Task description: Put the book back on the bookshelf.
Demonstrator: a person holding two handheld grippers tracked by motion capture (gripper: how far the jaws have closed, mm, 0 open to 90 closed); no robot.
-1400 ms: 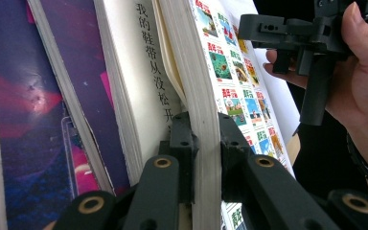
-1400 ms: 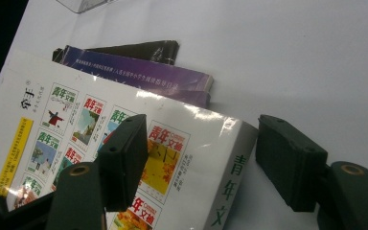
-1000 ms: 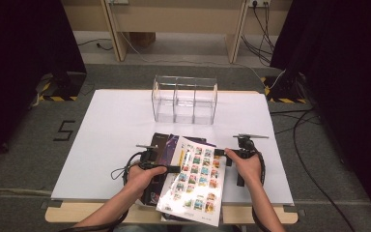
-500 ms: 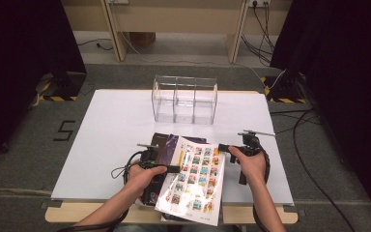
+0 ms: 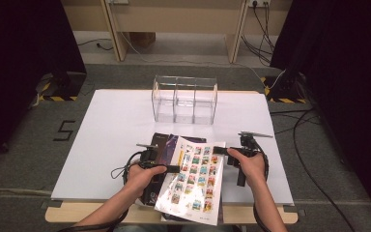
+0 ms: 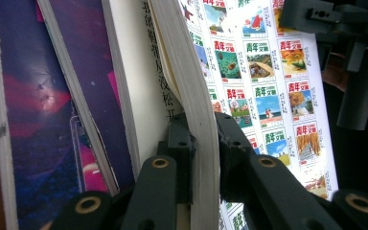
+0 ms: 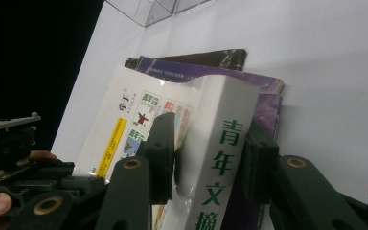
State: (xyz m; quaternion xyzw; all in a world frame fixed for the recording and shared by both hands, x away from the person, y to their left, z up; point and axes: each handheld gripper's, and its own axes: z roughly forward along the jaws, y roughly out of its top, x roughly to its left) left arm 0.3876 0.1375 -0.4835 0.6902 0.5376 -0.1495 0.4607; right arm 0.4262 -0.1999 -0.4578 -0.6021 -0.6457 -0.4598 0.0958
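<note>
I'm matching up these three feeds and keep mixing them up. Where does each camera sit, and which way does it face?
High view: above the person's table edge, facing forward and down on the white table; both forearms, left gripper and right gripper show.
Left gripper view: rides that gripper, facing along jaws clamped on the magazine.
Right gripper view: rides that gripper, its jaws around the magazine's spine; a thumb shows.
All share the magazine; the high and right gripper views share the clear box.

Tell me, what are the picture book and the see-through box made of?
The picture book looks like paper with a glossy cover: stacked page edges show, and the cover bends and shines. The see-through box seems clear hard plastic, maybe acrylic: the table shows through its straight walls.
</note>
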